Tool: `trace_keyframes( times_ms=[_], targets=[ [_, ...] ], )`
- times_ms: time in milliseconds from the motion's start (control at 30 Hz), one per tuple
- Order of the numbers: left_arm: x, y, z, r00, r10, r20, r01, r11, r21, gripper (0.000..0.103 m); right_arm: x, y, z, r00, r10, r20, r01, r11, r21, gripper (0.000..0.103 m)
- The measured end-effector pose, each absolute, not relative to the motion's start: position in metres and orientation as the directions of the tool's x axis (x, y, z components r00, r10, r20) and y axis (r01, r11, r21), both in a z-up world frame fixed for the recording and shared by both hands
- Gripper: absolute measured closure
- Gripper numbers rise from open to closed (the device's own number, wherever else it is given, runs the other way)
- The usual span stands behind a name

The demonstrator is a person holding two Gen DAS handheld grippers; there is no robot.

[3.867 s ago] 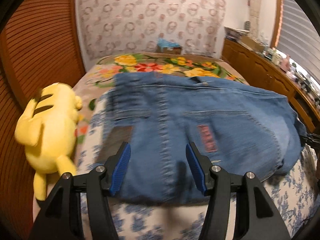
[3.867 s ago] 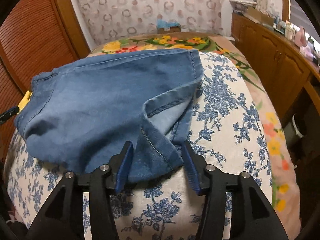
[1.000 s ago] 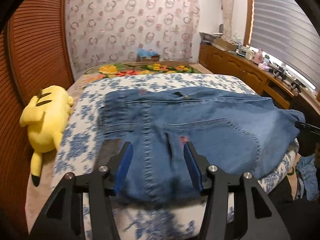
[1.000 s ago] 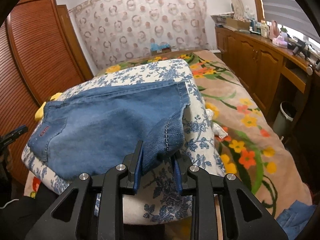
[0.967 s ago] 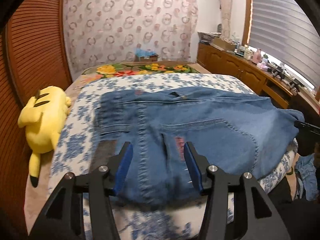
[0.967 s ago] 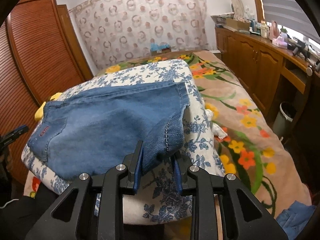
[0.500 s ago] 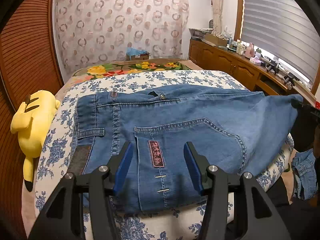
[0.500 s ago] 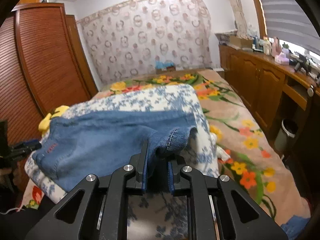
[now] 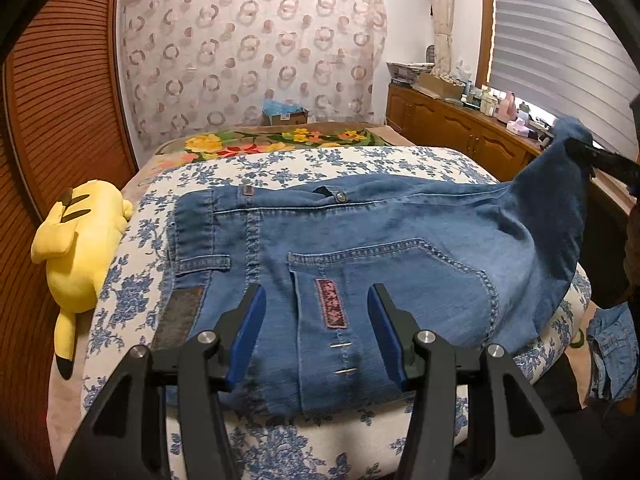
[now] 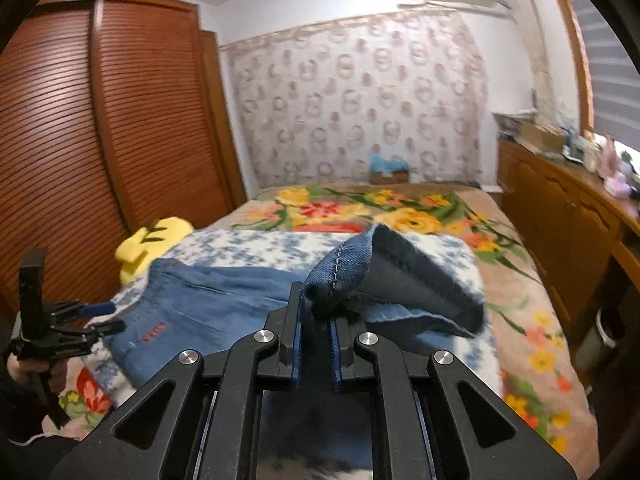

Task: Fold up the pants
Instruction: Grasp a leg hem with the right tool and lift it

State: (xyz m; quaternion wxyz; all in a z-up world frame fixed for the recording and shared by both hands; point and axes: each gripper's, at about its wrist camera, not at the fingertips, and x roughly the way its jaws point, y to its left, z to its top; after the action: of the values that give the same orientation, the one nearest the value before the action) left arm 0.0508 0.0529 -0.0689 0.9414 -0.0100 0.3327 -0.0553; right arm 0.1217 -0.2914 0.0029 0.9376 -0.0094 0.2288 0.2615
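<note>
Blue denim pants (image 9: 380, 240) lie across the blue-flowered quilt (image 9: 320, 160), waistband to the left, back pocket with a red label facing up. My left gripper (image 9: 316, 328) is open and empty, hovering over the pocket near the quilt's front edge. My right gripper (image 10: 314, 334) is shut on the leg-end fabric of the pants (image 10: 360, 264) and holds it lifted above the bed. In the left wrist view the right gripper (image 9: 604, 158) shows at the far right with the raised denim. The left gripper (image 10: 96, 316) shows at the left of the right wrist view.
A yellow plush toy (image 9: 76, 248) lies at the bed's left side by the wooden wardrobe (image 10: 80, 140). A flowered blanket (image 10: 380, 208) covers the far bed. Wooden cabinets (image 9: 460, 132) with clutter run along the right. More denim (image 9: 612, 344) hangs at the lower right.
My right gripper closed on the pants' leg end and lifted it up off the bed. The left gripper stayed open, drawing back slightly over the pocket.
</note>
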Motion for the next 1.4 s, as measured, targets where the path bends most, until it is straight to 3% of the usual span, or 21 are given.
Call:
trace_keyframes(
  times_ms=[300,467,600,700,1267,1400],
  targets=[
    [0.046,0.072,-0.07,0.779,-0.093,-0.62,0.061,0.995,-0.073,0.051,0.122,-0.206,0.002,0.634,0.629,-0.451,-0.663,0.742,0.102,0.096],
    [0.045,0.074,-0.072,0.778,-0.096,-0.621,0.059,0.995,-0.08,0.051,0.122,-0.174,-0.015,0.552,0.657,-0.513,-0.719,0.687,0.106,0.094],
    [0.046,0.074,-0.073,0.777,-0.1,-0.622,0.063,0.995,-0.081,0.051,0.129,-0.172,-0.034,0.523,0.629,-0.575,-0.711,0.694,0.113,0.069],
    [0.049,0.071,-0.072,0.777,-0.109,-0.62,0.073,0.994,-0.083,0.051,0.13,-0.18,-0.043,0.488,0.624,-0.61,-0.709,0.691,0.141,0.062],
    [0.069,0.003,-0.05,0.775,-0.201,-0.599,0.219,0.975,-0.044,0.051,0.11,-0.289,-0.017,0.67,0.511,-0.539,-0.554,0.827,0.095,0.055],
    [0.071,-0.013,-0.043,0.775,-0.229,-0.589,0.254,0.966,-0.041,0.051,0.117,-0.302,-0.028,0.673,0.47,-0.571,-0.513,0.853,0.097,0.054]
  ],
)
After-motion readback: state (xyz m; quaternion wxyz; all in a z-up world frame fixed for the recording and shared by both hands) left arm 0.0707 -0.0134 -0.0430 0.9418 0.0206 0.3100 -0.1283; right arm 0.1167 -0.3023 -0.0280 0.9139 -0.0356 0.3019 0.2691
